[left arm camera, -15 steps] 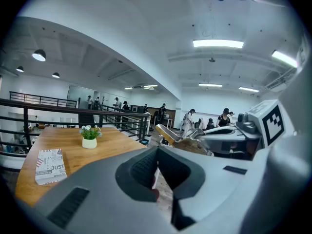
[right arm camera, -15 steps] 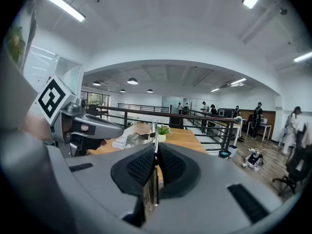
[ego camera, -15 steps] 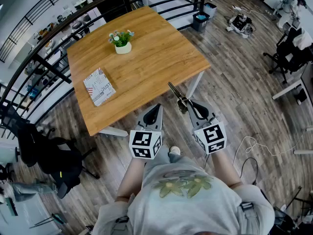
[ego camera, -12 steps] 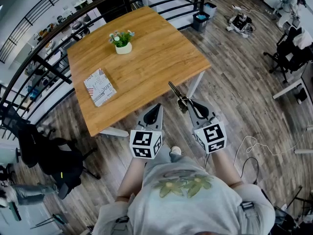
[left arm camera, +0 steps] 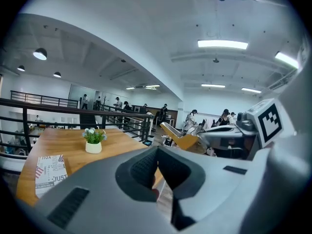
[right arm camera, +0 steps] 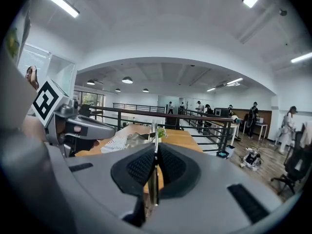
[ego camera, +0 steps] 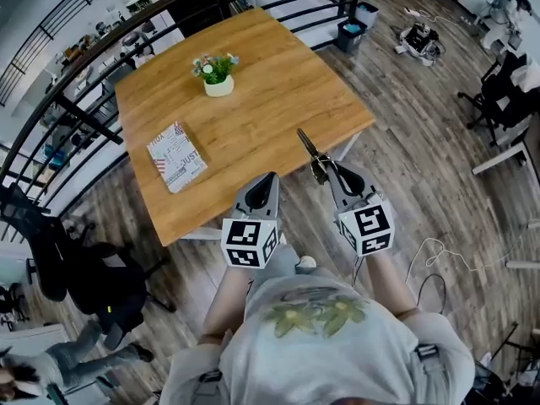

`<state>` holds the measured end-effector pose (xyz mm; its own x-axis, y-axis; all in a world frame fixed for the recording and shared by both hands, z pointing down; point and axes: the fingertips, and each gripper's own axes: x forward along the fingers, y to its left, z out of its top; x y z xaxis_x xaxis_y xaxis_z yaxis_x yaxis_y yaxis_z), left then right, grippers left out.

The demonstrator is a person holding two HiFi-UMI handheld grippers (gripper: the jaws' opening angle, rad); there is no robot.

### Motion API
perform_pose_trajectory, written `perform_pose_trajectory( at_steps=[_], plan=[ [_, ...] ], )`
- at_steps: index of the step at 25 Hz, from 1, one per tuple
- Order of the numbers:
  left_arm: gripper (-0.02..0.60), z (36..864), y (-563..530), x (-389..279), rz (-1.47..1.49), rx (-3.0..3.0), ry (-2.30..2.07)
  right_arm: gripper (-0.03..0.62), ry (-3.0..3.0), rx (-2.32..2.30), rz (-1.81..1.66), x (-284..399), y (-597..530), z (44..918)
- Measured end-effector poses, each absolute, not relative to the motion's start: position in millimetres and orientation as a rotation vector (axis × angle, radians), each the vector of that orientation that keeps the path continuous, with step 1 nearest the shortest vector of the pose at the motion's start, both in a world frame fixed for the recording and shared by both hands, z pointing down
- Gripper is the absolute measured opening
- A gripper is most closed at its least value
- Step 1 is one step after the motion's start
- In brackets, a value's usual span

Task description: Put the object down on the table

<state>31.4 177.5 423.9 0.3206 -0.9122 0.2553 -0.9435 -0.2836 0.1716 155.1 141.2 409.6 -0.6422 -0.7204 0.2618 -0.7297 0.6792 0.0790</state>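
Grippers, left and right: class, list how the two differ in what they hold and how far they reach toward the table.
The left gripper is shut on nothing; the right gripper is shut on a thin metal tool. In the head view the left gripper ends about at the table's near edge, while the right gripper's tool reaches over the tabletop. Shared: both point toward the table.

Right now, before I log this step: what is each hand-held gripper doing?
Left hand-held gripper: closed, empty.
Right hand-held gripper: closed on a thin metal tool.
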Motion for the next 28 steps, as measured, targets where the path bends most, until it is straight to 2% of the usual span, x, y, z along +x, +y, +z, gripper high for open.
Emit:
perform_pose_trajectory(
  at_steps=[10, 28],
  plan=[
    [0.014, 412, 96, -22, 0.139, 2.358, -1.658, 0.008, -2.602, 1.238, -0.007, 111, 64, 394],
    [0.014, 434, 40, -52, 0.124, 2.398, -1.545, 0.008, -2.535, 1.322, -0.057, 78, 11, 392]
  ],
)
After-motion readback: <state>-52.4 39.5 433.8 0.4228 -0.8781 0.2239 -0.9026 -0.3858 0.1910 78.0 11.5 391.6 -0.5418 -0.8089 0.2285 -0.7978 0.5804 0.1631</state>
